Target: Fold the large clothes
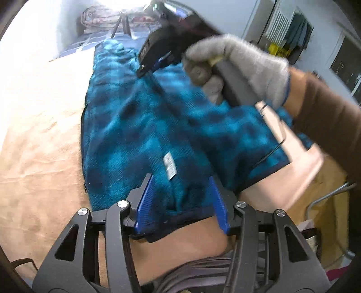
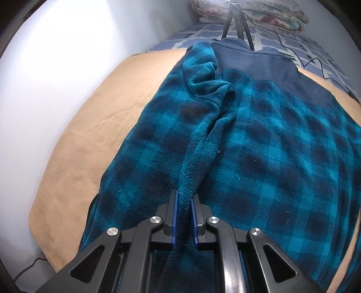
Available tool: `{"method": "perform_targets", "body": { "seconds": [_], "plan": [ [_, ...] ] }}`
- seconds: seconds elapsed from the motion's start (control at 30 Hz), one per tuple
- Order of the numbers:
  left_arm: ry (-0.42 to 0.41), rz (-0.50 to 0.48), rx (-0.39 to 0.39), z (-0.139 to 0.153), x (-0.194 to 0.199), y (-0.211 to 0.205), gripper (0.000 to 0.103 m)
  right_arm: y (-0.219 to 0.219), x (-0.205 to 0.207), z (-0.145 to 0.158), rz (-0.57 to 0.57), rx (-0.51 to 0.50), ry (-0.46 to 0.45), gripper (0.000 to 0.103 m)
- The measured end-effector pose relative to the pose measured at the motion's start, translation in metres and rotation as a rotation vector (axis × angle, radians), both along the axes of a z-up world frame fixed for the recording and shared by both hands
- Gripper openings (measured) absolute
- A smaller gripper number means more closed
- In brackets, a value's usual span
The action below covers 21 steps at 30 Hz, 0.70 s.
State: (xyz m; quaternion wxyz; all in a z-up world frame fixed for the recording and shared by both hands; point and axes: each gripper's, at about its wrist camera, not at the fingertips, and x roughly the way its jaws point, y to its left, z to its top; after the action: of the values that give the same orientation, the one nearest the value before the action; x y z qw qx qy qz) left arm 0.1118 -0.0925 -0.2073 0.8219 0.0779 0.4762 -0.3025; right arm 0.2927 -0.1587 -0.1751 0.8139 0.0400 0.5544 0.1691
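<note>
Closest to my lens, my left gripper [image 1: 182, 202] stands wide, its blue fingers [image 1: 144, 202] straddling the dark hem of the fleece without pinching it. Largest of all is the bed, covered by a tan blanket [image 1: 38, 144], and spread lengthwise on it lies the teal-and-navy checked fleece jacket [image 2: 270, 157], its navy collar band at the far end. My right gripper [image 2: 183, 214] is narrowed onto a raised ridge of that fleece, gripping it between the pads. My gloved right hand [image 1: 237, 67] squeezes the handle. Smaller things: a white care label [image 1: 169, 165] near the hem, a tripod [image 2: 237, 24] and patterned pillows [image 2: 259, 11] beyond the collar.

I judge this an early lengthwise fold; next, my left needs to close on the hem so both lift together.

Motion blur smears my right gripper in the left view, and the sleeves' positions are unclear.
</note>
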Motion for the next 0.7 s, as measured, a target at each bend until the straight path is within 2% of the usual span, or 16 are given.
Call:
{"method": "perform_targets", "body": {
  "seconds": [0.03,0.07,0.1,0.17,0.23,0.27,0.33,0.37,0.43,0.47,0.57,0.63,0.7],
  "plan": [
    [-0.003,-0.004,0.025,-0.006,0.001,-0.003,0.013,-0.001,0.001,-0.002,-0.003,0.007,0.005,0.009],
    [0.005,-0.003,0.044,-0.012,0.002,-0.004,0.004,-0.001,0.003,-0.004,-0.003,0.013,0.012,0.014],
    [0.026,-0.004,0.035,-0.018,0.005,-0.004,0.004,-0.002,0.004,-0.005,-0.007,0.011,0.016,0.018],
    [0.072,0.013,-0.032,-0.019,0.009,0.003,0.004,-0.003,0.006,-0.007,-0.009,0.012,0.023,0.023],
    [0.109,0.015,-0.16,-0.004,0.009,0.013,0.003,-0.005,0.006,-0.008,-0.011,0.021,0.028,0.016],
    [0.105,0.01,-0.184,0.002,0.008,0.014,0.003,-0.007,0.006,-0.005,-0.006,0.041,0.026,0.009],
    [0.089,-0.014,-0.236,0.016,0.005,0.013,0.003,-0.013,0.003,0.003,-0.01,0.083,0.001,0.009],
    [0.086,-0.023,-0.238,0.017,0.005,0.01,0.004,-0.017,0.002,0.006,-0.012,0.093,-0.012,0.009],
    [0.081,-0.052,-0.183,0.005,0.007,-0.002,0.004,-0.02,0.002,0.0,-0.022,0.057,-0.006,0.009],
    [0.111,-0.072,-0.163,-0.006,0.01,-0.008,0.004,-0.019,0.001,-0.007,-0.022,0.019,0.008,0.011],
    [0.156,-0.125,-0.072,-0.029,0.008,-0.022,0.01,-0.019,-0.006,-0.014,-0.032,-0.027,0.023,0.032],
    [0.159,-0.143,-0.075,-0.026,0.005,-0.021,0.015,-0.023,-0.016,-0.008,-0.046,0.001,0.028,0.034],
    [0.135,-0.137,-0.132,-0.007,-0.002,-0.004,0.021,-0.03,-0.033,0.002,-0.059,0.065,0.035,0.053]
  ]
}}
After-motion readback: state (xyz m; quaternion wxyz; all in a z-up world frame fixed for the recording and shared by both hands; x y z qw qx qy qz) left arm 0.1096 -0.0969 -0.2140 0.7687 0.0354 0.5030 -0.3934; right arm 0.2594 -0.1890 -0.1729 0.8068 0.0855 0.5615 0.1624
